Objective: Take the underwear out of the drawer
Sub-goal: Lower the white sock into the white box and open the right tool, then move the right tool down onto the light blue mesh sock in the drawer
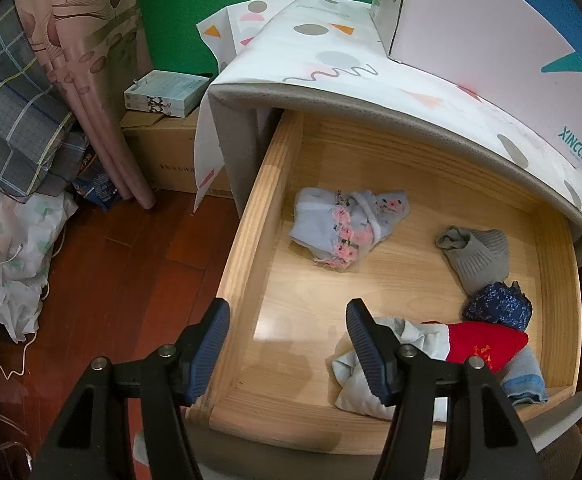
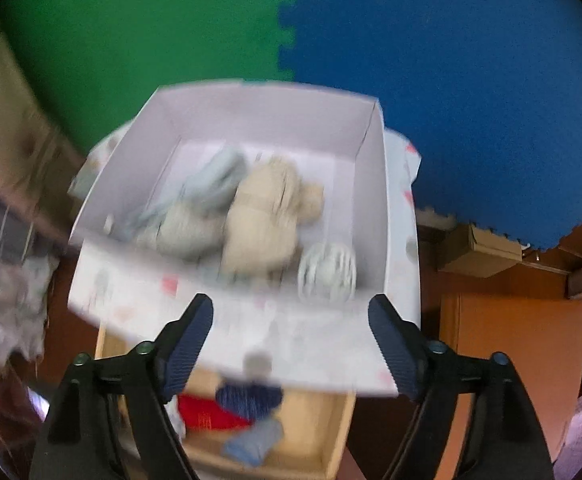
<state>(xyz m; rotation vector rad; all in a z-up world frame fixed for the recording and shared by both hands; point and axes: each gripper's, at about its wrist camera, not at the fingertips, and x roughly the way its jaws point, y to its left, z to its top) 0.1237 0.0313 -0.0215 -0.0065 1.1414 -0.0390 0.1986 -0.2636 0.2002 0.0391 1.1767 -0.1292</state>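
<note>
Right claw [image 2: 291, 344] gapes empty above the box [image 2: 375, 184]; left claw [image 1: 287, 344], half open and empty, should descend squarely on the floral underwear [image 1: 347, 224] in the drawer [image 1: 251, 240].

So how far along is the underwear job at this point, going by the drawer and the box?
Partly done. The white box on the cabinet top already holds several bundled garments, though blur hides what they are. Nothing is in hand: the right gripper hangs open and empty in front of the box, and the left gripper is open over the open wooden drawer. Still inside: the floral underwear, a grey sock and other small items.
</note>
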